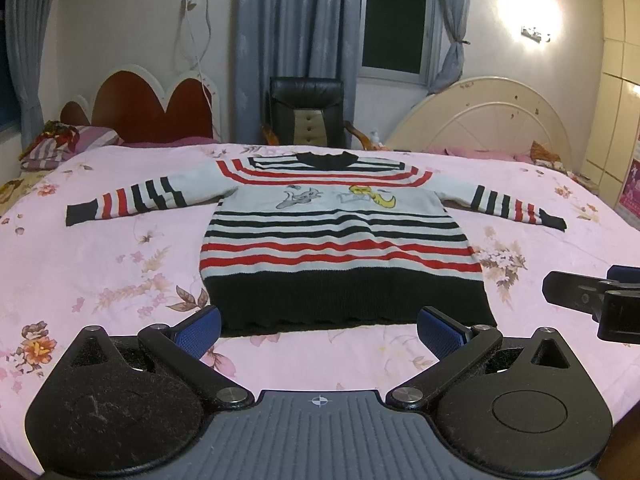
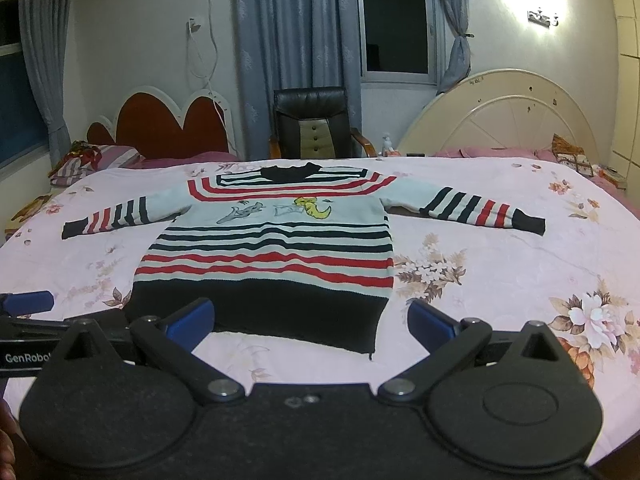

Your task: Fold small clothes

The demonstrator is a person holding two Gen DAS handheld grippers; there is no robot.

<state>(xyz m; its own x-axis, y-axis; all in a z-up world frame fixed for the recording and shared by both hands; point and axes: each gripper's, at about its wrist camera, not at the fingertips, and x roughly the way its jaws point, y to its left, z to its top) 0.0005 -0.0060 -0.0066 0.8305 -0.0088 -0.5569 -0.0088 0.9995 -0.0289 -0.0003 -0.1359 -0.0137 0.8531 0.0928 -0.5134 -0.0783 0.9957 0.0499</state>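
Observation:
A small knitted sweater (image 1: 336, 240) with black, red and white stripes and a cartoon print lies flat, face up, on the pink floral bedsheet (image 1: 120, 264), sleeves spread to both sides. It also shows in the right wrist view (image 2: 272, 248). My left gripper (image 1: 320, 330) is open and empty, just short of the black hem. My right gripper (image 2: 310, 320) is open and empty, also just before the hem, toward its right corner. The right gripper shows at the right edge of the left wrist view (image 1: 592, 300).
Two headboards stand behind the bed, a red heart-shaped one (image 1: 152, 108) and a cream round one (image 1: 488, 120). A black office chair (image 1: 308, 112) sits between them. Pillows (image 1: 64, 144) lie at the far left. The floral sheet (image 2: 500, 264) extends to both sides.

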